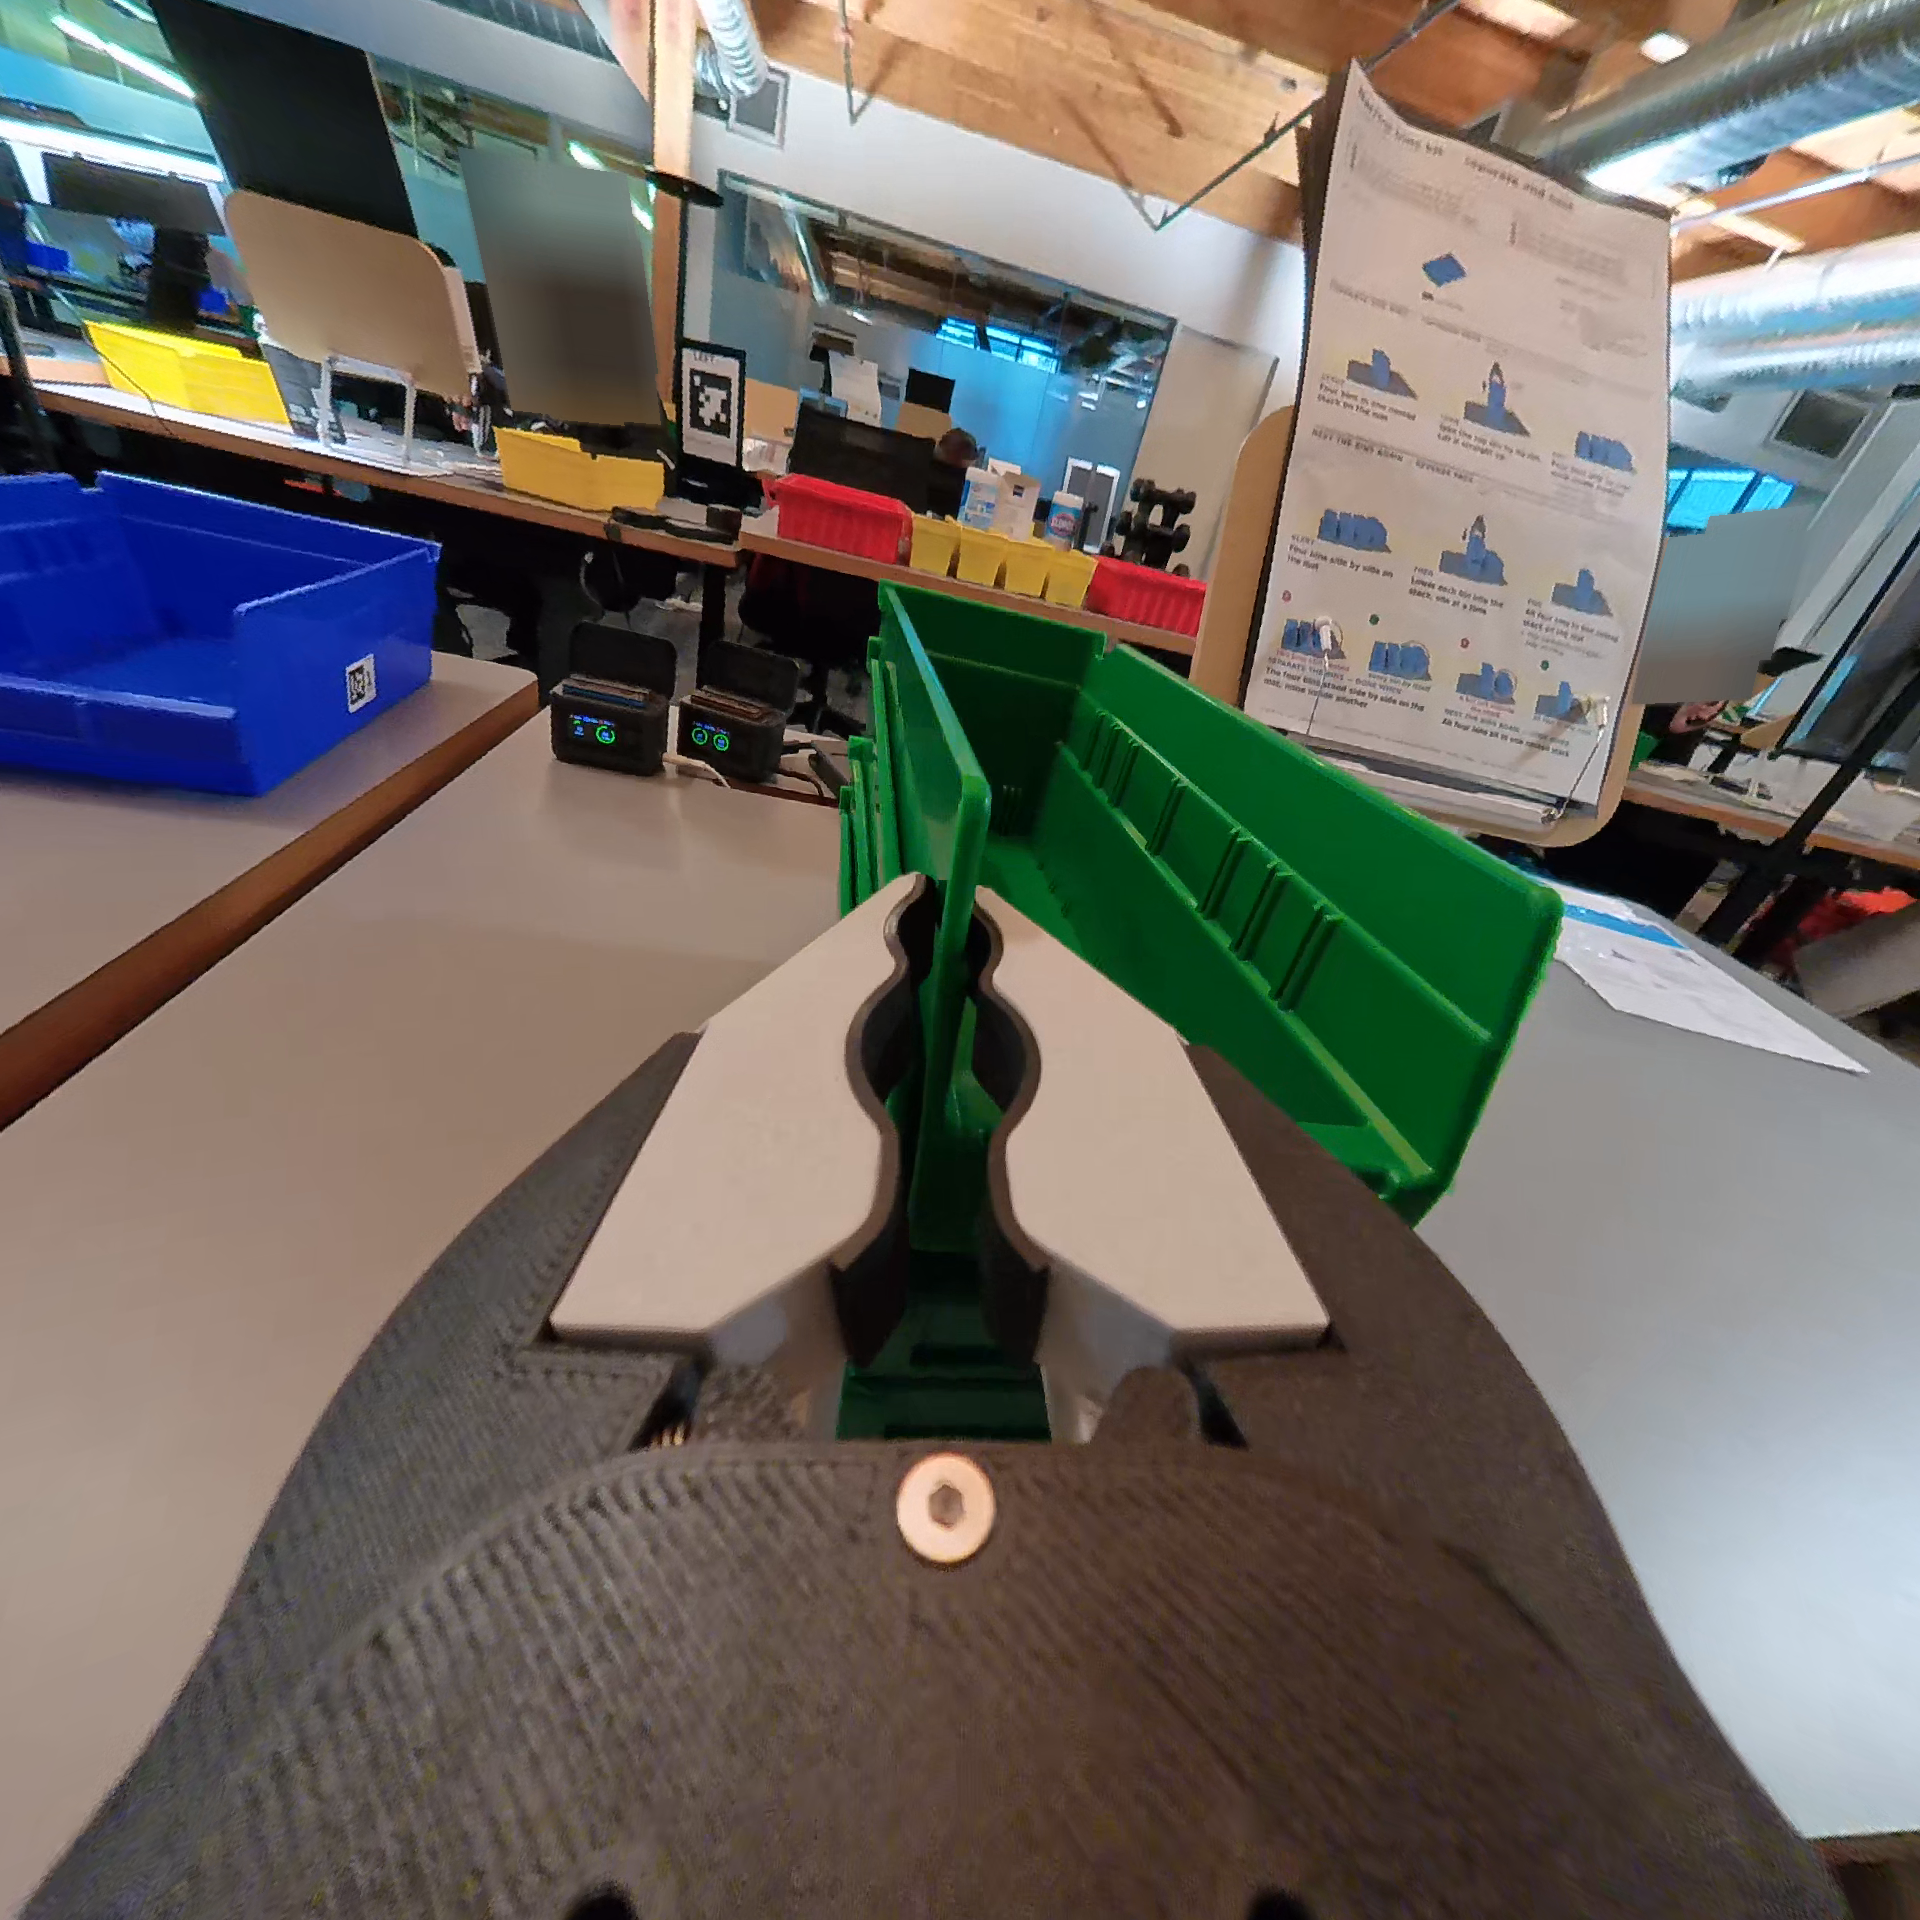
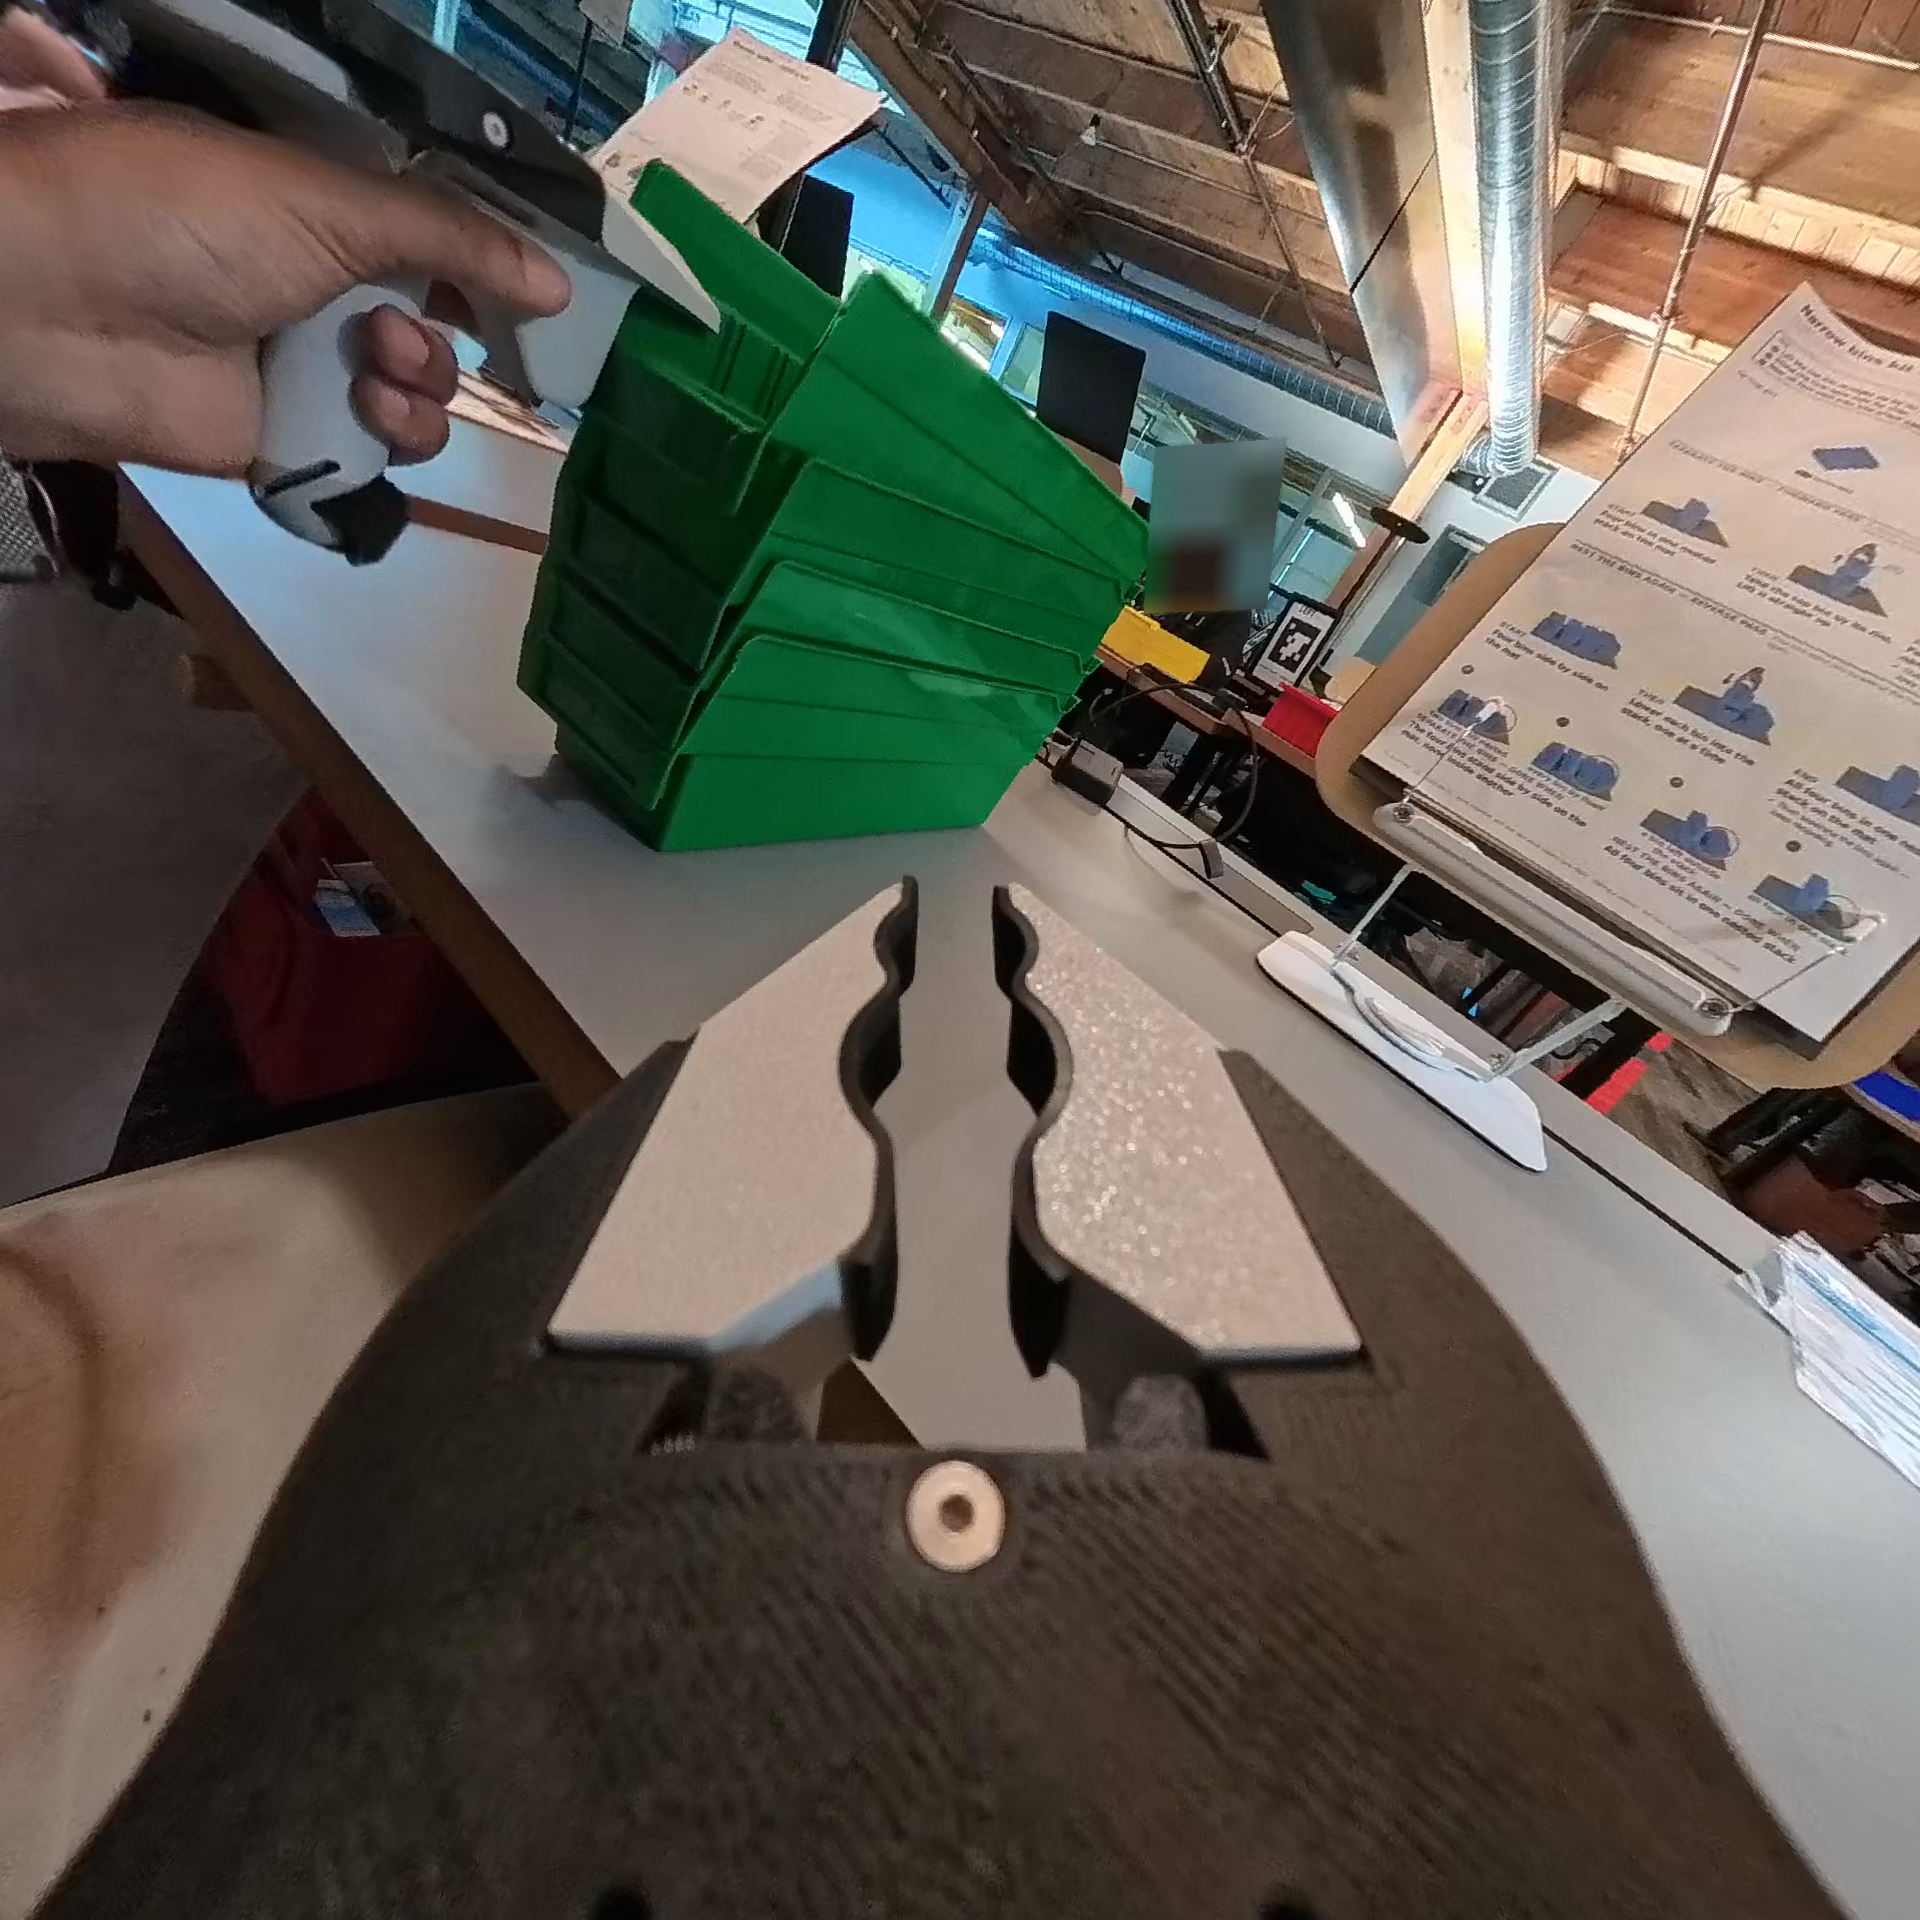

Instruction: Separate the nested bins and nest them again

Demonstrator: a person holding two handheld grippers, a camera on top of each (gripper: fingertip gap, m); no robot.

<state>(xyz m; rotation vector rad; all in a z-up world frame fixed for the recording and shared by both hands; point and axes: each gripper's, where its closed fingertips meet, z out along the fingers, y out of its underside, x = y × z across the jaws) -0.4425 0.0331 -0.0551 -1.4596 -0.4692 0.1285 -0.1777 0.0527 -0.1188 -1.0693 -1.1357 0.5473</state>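
Left gripper [image 1: 951, 914] clamping side wall of top green bin [image 1: 1195, 883], tilting it up out of nested green stack [image 2: 831, 644]. Stack sitting on grey table [image 2: 1039, 935], near its edge. Right gripper [image 2: 951, 904] hovering just short of stack, jaws slightly parted, gripping nothing. Instruction sheet [image 2: 1714, 665] standing on holder at right.

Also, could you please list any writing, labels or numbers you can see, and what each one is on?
I won't quote writing; here is what bears it.
Instruction sheet on the stand: headings and captions.
Blue bin: a square code sticker.
Card on the far table: a black-and-white marker.
Two black cases: lit displays, too small to read.
Paper on the table: blurred.
Green bins: none visible.
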